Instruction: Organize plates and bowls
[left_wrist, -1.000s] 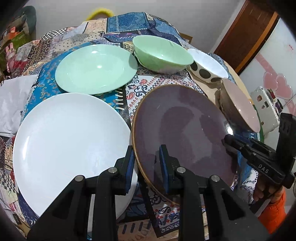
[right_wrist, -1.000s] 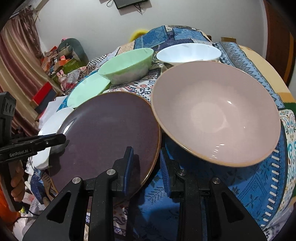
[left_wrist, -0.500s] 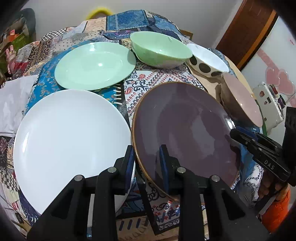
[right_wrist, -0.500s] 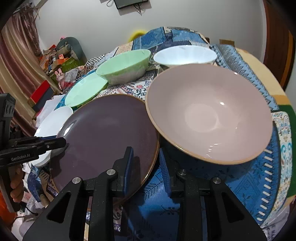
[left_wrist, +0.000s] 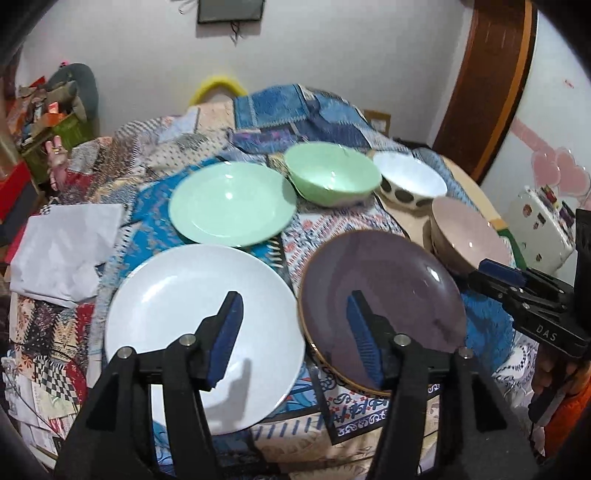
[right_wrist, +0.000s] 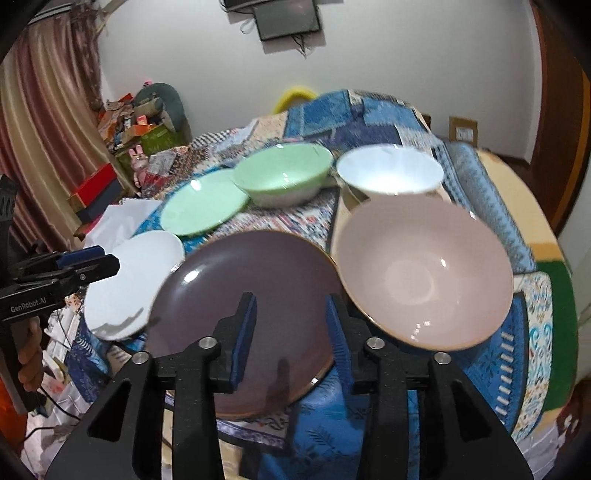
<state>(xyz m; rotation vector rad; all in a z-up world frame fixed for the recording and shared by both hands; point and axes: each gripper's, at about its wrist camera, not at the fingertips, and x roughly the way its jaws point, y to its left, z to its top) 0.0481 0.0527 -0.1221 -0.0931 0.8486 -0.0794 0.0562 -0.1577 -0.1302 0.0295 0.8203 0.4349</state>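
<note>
The left gripper (left_wrist: 293, 332) has its jaws spread wide and they hold nothing; through the gap I see the near rims of the white plate (left_wrist: 184, 314) and the purple plate (left_wrist: 388, 295), and it seems the pads hang above both without touching them. The right gripper (right_wrist: 290, 332) is also open, a little less wide, and empty; its blue pads stand over the near part of the purple plate (right_wrist: 240, 288), and I cannot tell if they touch the glaze. From the left wrist view, the white plate lies at about 10 o'clock of the jaws, the purple plate at 2 o'clock, the green plate (left_wrist: 231, 203) at 11 o'clock further back, the green bowl (left_wrist: 332, 177) at 12 o'clock, the spotted bowl (left_wrist: 408, 182) at 1 o'clock, and the pink bowl (left_wrist: 469, 236) at 2 o'clock, just beside the purple plate. All of them rest on a patchwork cloth (left_wrist: 314, 229) that has folds. The risks, as I judge them: the plates are flat and glossy, so a pinch on the thin rim can slip and the plate may drop back. The purple plate and the white plate both lie close to the near edge of the table, so a push could send one over it. If both grippers reach for the purple plate together, they can collide. Also a lifted plate may knock the pink bowl, and the soft cloth may drag with it.
</note>
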